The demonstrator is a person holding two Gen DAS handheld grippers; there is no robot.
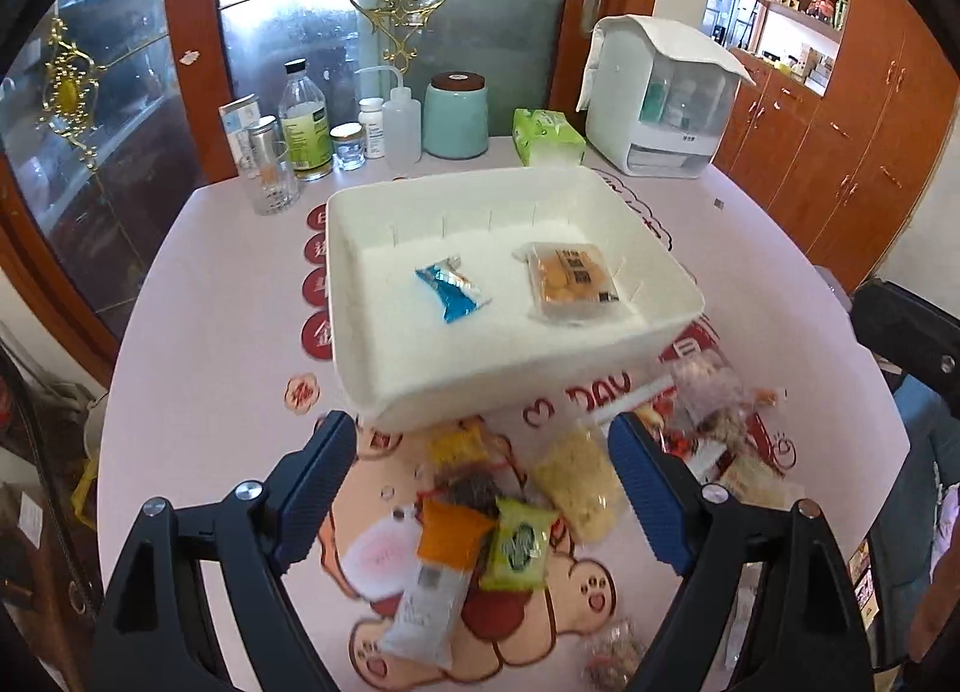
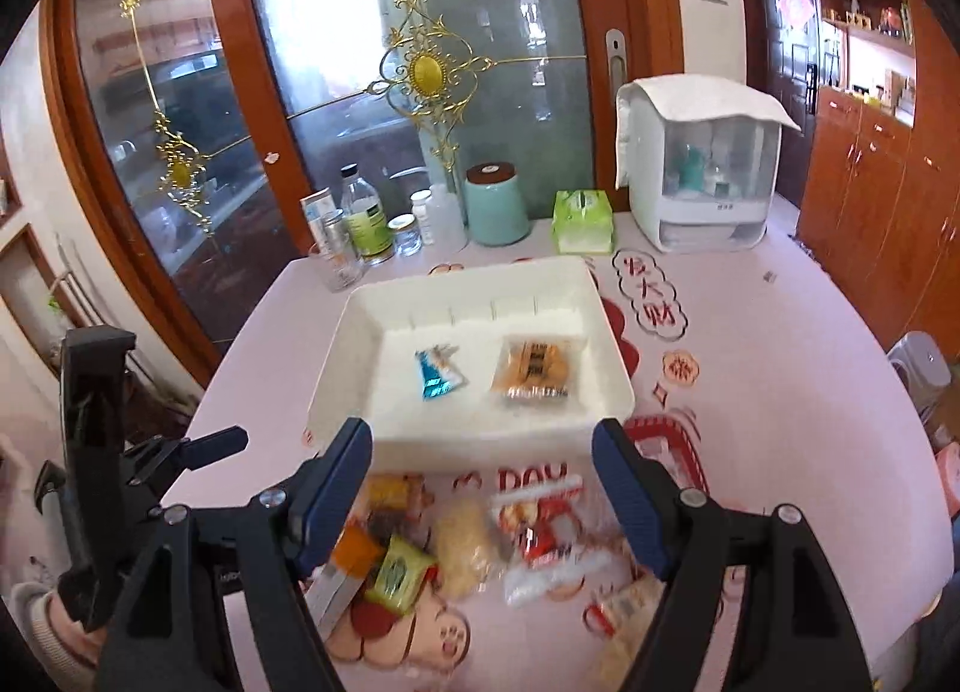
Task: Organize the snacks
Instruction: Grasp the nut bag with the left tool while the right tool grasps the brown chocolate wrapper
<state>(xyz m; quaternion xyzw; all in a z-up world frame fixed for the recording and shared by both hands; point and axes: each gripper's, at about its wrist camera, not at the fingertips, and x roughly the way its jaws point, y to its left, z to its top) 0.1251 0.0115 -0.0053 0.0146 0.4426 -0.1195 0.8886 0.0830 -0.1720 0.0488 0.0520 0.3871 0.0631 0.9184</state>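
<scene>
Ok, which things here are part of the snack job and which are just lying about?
Job:
white bin
blue packet and biscuit pack in it
loose snack pile in front

Lying about:
teal canister
green tissue pack
bottles and jars
white organizer

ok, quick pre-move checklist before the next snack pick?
1. Left hand-held gripper empty, jaws apart: ok.
2. Right hand-held gripper empty, jaws apart: ok.
3. White bin upright with free floor space: ok; only the blue packet and the biscuit pack lie inside.
4. Loose snacks within view in front of the bin: ok; green packet lies on top.
5. Target isolated: not ok; orange packet overlaps its neighbours.
6. Picture sharpness on the pile: not ok, blurred.
</scene>
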